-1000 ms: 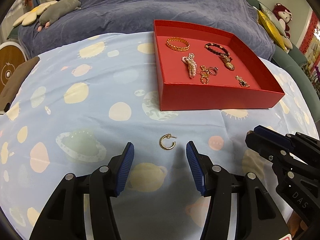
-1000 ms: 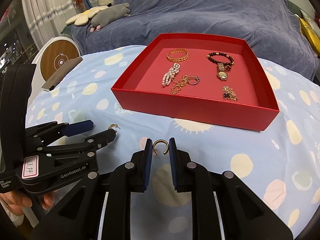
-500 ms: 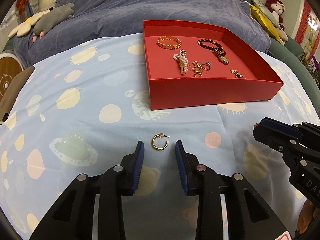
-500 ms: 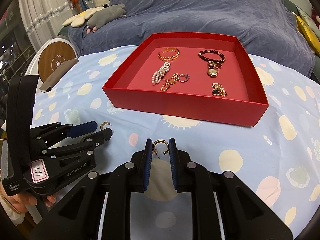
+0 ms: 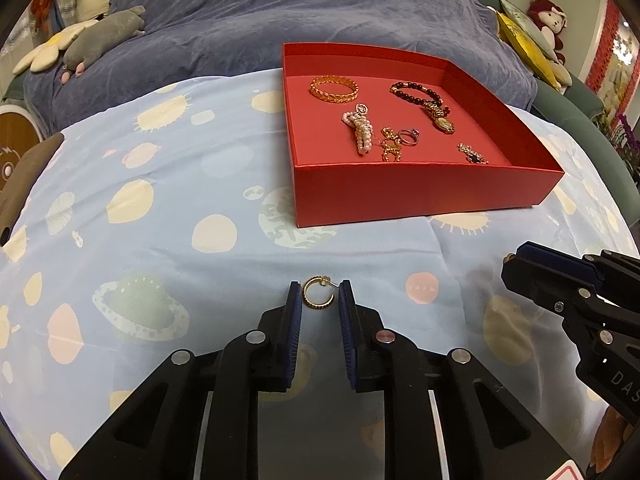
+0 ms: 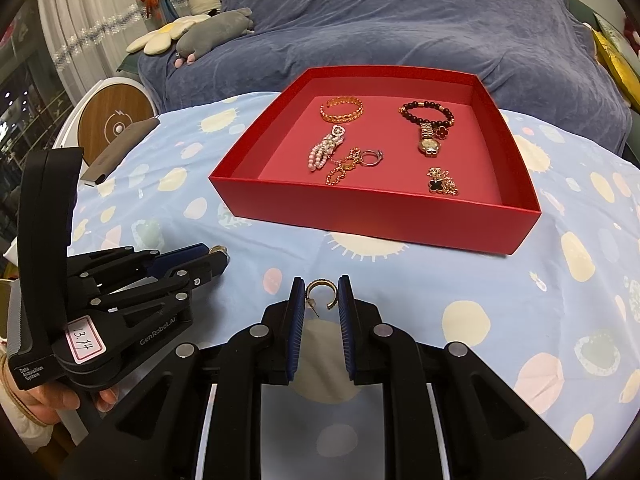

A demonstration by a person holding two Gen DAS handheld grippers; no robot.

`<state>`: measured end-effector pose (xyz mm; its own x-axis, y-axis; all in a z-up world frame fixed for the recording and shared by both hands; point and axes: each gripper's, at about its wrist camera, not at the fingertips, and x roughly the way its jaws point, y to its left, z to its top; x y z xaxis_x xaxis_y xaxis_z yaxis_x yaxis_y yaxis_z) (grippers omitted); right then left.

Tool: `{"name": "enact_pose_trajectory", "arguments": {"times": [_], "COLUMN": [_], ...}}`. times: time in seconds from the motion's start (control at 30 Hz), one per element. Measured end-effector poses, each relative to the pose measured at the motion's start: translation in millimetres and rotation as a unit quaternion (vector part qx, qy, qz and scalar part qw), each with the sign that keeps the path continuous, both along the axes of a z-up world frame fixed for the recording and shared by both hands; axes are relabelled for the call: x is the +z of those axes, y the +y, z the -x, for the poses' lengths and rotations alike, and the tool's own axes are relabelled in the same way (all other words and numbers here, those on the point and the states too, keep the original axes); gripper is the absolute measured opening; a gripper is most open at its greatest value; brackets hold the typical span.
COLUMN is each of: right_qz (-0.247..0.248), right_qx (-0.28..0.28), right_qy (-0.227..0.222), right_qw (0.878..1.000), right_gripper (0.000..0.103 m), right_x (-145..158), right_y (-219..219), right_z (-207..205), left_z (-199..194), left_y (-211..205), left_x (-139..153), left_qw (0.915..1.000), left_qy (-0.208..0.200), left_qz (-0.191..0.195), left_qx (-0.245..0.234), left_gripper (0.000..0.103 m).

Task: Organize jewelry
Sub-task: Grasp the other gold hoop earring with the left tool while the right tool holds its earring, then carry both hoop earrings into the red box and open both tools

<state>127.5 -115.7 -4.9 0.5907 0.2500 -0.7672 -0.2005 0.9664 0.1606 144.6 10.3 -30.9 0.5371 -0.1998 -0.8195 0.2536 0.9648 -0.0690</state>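
the right gripper [image 6: 319, 296] pinches one hoop [image 6: 321, 291] lifted above the cloth [image 6: 440, 280], ready for the box [image 6: 376, 210], while the left gripper [image 5: 319, 300], jaws narrowed, brackets the other hoop [image 5: 317, 295], seemingly not yet clamped.

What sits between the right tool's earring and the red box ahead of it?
Nothing visible: only bare patterned cloth lies between the hoop earring held in the right tool and the red box; its near wall must be cleared.

Planet-print blue cloth [image 5: 168, 184] over table; purple blanket [image 6: 400, 28] behind; grey plush [image 6: 216, 32]; round wooden disc [image 6: 116, 124].
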Motion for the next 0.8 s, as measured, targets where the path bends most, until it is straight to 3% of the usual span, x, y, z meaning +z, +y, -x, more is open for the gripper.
{"name": "enact_pose_trajectory", "arguments": {"times": [0.47, 0.8], "right_qz": [-0.005, -0.015], "right_qx": [-0.004, -0.010], "right_qy": [-0.006, -0.024], "right_qw": [1.000, 1.000], "right_gripper": [0.016, 0.016], "right_x": [4.7, 21.7], "right_y": [-2.2, -6.6], "right_z": [0.0, -1.8], "left_z": [0.4, 8.4], "left_y": [-1.6, -11.1], "left_x": [2.0, 30.2], "left_qw": [0.9999, 0.9989], "left_qy": [-0.008, -0.026], "left_qz": [0.006, 0.032], "left_qx": [-0.010, -0.023], "left_gripper": [0.014, 0.014]}}
